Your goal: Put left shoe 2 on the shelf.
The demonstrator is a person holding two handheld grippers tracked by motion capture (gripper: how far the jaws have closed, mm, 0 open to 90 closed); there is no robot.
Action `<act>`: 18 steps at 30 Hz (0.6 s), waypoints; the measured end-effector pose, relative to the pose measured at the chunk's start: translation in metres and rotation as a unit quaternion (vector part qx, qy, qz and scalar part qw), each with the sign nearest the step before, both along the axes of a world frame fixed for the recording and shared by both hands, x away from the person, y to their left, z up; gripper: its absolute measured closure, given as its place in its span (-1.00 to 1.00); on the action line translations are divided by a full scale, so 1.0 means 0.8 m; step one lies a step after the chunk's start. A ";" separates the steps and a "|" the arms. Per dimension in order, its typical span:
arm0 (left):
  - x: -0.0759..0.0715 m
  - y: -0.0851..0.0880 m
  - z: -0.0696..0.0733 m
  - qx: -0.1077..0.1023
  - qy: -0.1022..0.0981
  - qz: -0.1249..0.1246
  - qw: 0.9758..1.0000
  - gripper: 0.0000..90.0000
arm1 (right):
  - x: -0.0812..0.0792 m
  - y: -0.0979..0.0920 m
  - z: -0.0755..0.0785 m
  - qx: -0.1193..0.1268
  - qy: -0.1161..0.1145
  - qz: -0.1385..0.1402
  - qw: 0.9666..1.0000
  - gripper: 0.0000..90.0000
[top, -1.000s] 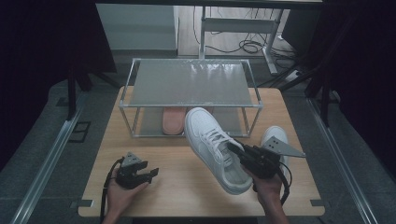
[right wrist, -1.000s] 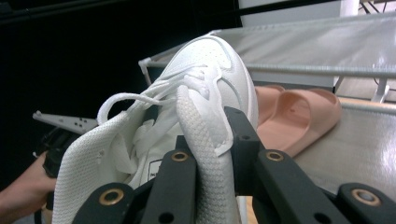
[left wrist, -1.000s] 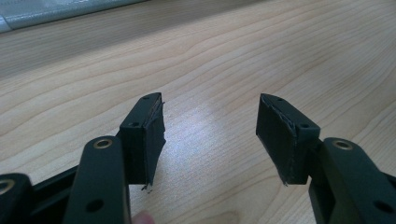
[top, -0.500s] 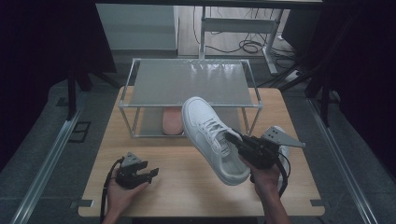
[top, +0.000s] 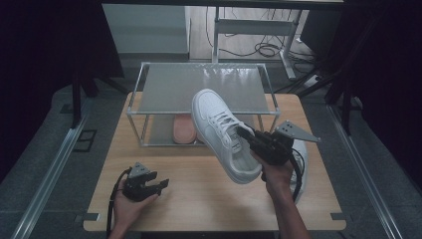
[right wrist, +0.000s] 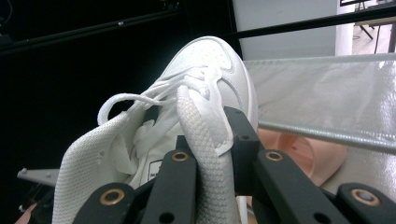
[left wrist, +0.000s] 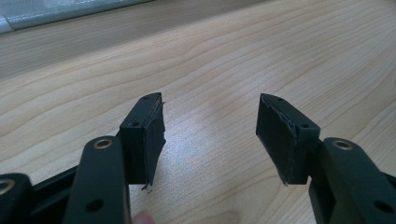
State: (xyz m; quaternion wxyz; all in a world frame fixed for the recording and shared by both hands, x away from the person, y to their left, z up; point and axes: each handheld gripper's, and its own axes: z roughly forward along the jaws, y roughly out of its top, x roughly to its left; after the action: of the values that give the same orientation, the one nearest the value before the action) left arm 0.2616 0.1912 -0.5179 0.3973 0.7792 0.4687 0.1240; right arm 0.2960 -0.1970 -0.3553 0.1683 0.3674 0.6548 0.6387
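Note:
A white lace-up sneaker [top: 224,132] hangs tilted above the wooden table [top: 199,199], its toe pointing at the metal rack [top: 199,84]. My right gripper [top: 246,135] is shut on the sneaker's side wall by the opening. In the right gripper view the jaws [right wrist: 205,149] pinch the white mesh collar of the sneaker [right wrist: 210,60], with the laces loose above. My left gripper [top: 158,185] rests at the table's near left, open and holding nothing. In the left gripper view its jaws [left wrist: 210,135] stand wide apart over bare wood.
The rack has a translucent top shelf, and a pink slipper [top: 183,128] lies on its lower level, also seen as a pink slipper [right wrist: 299,154] past the jaws. A second white shoe [top: 300,155] lies on the table behind my right hand. Cables run across the floor beyond.
My right gripper has carried the sneaker up and farther toward the rack. The left gripper has stayed where it was.

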 end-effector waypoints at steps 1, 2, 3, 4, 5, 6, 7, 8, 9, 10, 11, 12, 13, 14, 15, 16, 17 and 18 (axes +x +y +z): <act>0.000 0.000 -0.001 0.000 0.002 0.001 1.000 -0.06 | 0.003 0.001 0.001 0.000 0.000 0.000 1.000 0.85; 0.000 0.000 -0.001 0.001 0.001 0.001 1.000 -0.06 | 0.005 0.001 0.002 0.000 0.000 -0.001 1.000 0.85; 0.001 0.001 -0.001 0.001 0.001 0.001 1.000 -0.06 | 0.008 0.002 0.004 0.001 0.000 -0.001 1.000 0.85; 0.001 0.001 -0.001 0.000 0.001 0.001 1.000 -0.06 | 0.010 0.003 0.005 0.000 0.000 -0.002 1.000 0.85; 0.001 0.001 -0.001 0.000 0.001 0.001 1.000 -0.06 | 0.013 0.004 0.006 0.001 0.000 -0.003 1.000 0.85; 0.001 0.001 -0.001 -0.001 0.002 0.002 1.000 -0.06 | 0.015 0.004 0.007 0.002 0.001 -0.004 1.000 0.85; 0.001 0.001 -0.001 -0.001 0.002 0.002 1.000 -0.06 | 0.017 0.005 0.008 0.002 0.000 -0.006 1.000 0.85; 0.001 0.001 -0.001 0.000 0.002 0.001 1.000 -0.06 | 0.020 0.006 0.009 0.003 0.000 -0.007 1.000 0.85; 0.001 0.001 -0.001 0.000 0.002 0.001 1.000 -0.06 | 0.022 0.007 0.010 0.004 0.001 -0.008 1.000 0.85; 0.001 0.001 -0.002 0.000 0.001 0.000 1.000 -0.06 | 0.024 0.007 0.011 0.003 0.002 -0.009 1.000 0.85; 0.001 0.001 -0.002 0.000 0.001 0.000 1.000 -0.06 | 0.024 0.007 0.011 0.003 0.002 -0.009 1.000 0.85; 0.001 0.000 -0.002 -0.001 0.003 0.001 1.000 -0.06 | 0.029 0.009 0.013 0.005 0.003 -0.010 1.000 0.85; 0.001 0.000 -0.002 -0.001 0.004 0.001 1.000 -0.06 | 0.031 0.010 0.013 0.005 0.003 -0.010 1.000 0.85; 0.001 0.000 -0.002 -0.001 0.003 -0.001 1.000 -0.06 | 0.033 0.011 0.014 0.007 0.003 -0.011 1.000 0.85; 0.001 0.001 -0.001 0.000 0.003 -0.002 1.000 -0.06 | 0.035 0.012 0.014 0.009 0.004 -0.011 1.000 0.85; 0.001 0.000 -0.002 0.000 0.003 -0.002 1.000 -0.07 | 0.037 0.013 0.015 0.010 0.004 -0.013 1.000 0.85; 0.001 0.000 -0.002 0.000 0.003 -0.002 1.000 -0.07 | 0.039 0.014 0.015 0.011 0.004 -0.013 1.000 0.85; 0.001 0.000 -0.001 0.000 0.004 -0.003 1.000 -0.07 | 0.040 0.016 0.015 0.013 0.005 -0.014 1.000 0.85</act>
State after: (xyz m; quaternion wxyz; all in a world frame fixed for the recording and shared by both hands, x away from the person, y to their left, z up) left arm 0.2622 0.1913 -0.5191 0.3958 0.7811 0.4677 0.1200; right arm 0.3284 -0.1846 -0.3431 0.1690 0.3813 0.6420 0.6433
